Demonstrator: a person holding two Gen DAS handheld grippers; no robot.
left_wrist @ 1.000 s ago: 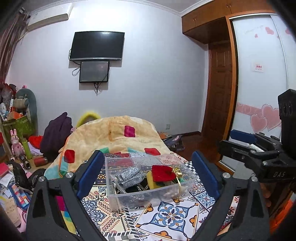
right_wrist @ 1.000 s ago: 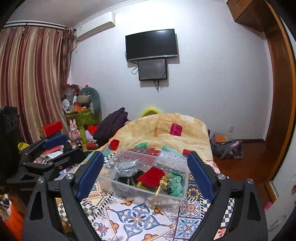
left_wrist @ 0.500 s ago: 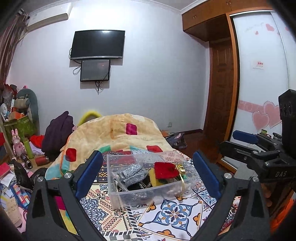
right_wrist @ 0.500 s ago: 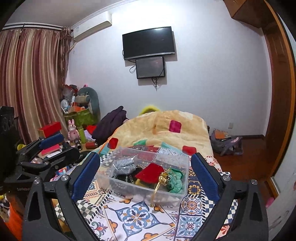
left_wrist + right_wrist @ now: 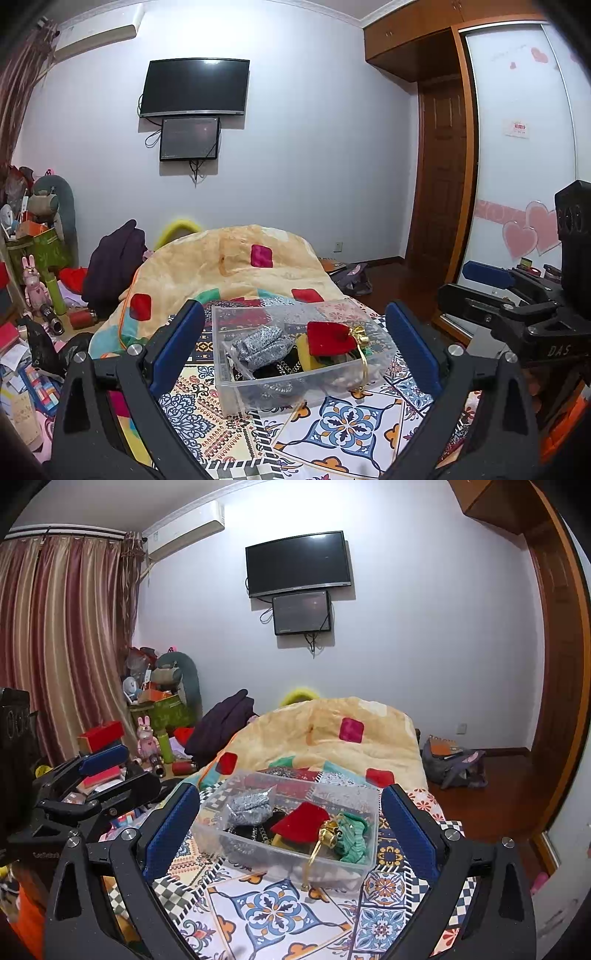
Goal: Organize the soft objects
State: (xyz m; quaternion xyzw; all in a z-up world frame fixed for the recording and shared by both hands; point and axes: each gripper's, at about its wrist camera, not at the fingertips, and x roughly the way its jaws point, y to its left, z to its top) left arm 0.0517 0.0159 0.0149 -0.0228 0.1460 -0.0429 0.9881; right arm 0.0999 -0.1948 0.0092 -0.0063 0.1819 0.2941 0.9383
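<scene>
- The clear plastic storage bin (image 5: 295,369) stands on the tile-patterned cloth (image 5: 343,424) covering the bed, just short of the orange patchwork quilt (image 5: 229,266) heaped at the far end.
- Inside it lie a silver glittery pouch (image 5: 260,341) toward its left end, a red velvet pouch with gold ribbon (image 5: 330,338) near the middle, and a green knitted piece (image 5: 351,836) at the right end; dark fabric lies beneath them.
- The left gripper (image 5: 293,347) hovers with its blue-padded fingers wide apart, holding nothing; the bin sits straight ahead between them.
- The right gripper (image 5: 290,823) is likewise spread and empty, aimed at the same bin from the other side.
- The bin's long axis runs across both views, left to right.
- Judging by position, the left gripper is nearer the silver pouch and the right one nearer the green piece and the ribbon dangling over the front wall.
</scene>
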